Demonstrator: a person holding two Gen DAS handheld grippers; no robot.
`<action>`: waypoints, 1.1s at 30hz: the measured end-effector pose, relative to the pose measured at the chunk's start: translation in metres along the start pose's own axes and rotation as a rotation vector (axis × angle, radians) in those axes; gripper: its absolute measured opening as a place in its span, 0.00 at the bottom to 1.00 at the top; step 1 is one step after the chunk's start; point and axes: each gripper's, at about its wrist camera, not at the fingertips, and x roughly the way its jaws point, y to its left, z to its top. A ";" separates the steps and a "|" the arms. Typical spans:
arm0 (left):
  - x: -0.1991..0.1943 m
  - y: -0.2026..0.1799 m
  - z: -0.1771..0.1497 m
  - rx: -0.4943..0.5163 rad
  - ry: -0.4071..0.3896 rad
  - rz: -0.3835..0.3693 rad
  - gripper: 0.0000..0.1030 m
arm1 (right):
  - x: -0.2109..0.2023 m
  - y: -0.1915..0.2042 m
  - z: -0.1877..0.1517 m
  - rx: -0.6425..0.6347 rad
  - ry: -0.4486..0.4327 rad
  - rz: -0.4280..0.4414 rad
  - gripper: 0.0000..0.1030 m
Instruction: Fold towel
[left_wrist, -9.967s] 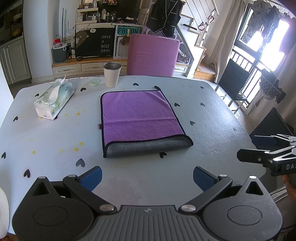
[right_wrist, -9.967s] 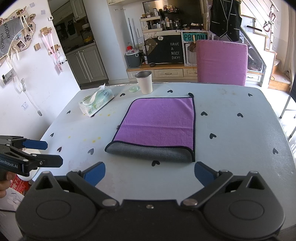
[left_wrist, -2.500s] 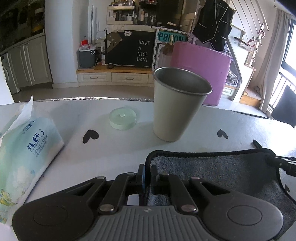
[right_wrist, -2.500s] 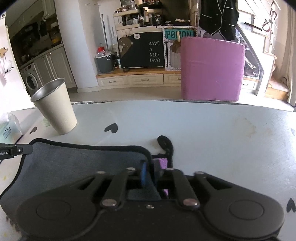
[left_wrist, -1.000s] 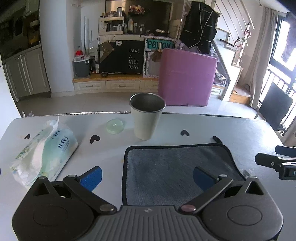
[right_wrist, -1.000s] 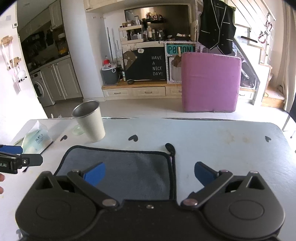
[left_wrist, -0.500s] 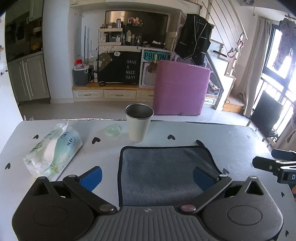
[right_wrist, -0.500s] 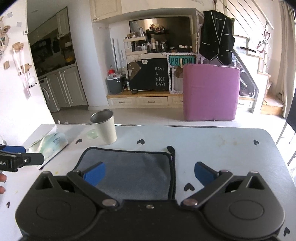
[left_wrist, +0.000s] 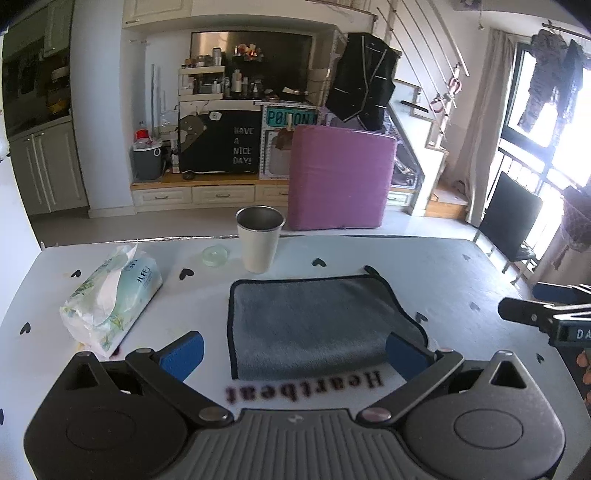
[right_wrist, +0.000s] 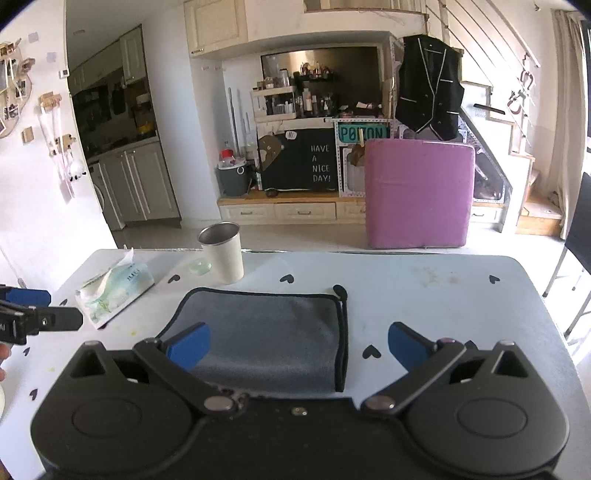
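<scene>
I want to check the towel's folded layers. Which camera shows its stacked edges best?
The right wrist view: the towel shows its doubled black-trimmed edges along its right side. In the left wrist view the towel shows as a flat grey rectangle, with the right finger covering its near right corner.

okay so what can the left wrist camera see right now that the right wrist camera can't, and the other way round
Only the left wrist view: the right gripper at its right edge, plus the bright window and hanging clothes. Only the right wrist view: the left gripper at its left edge, plus wall decorations. Both: the folded grey towel, metal cup, tissue pack and table.
</scene>
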 end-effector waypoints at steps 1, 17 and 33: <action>-0.004 -0.001 -0.002 0.005 -0.002 -0.005 1.00 | -0.004 0.001 -0.001 0.001 -0.002 0.000 0.99; -0.051 -0.016 -0.026 0.021 -0.012 -0.057 1.00 | -0.057 0.017 -0.017 -0.008 -0.024 0.024 0.99; -0.094 -0.027 -0.053 0.023 -0.046 -0.028 1.00 | -0.098 0.033 -0.037 -0.041 -0.027 0.096 0.99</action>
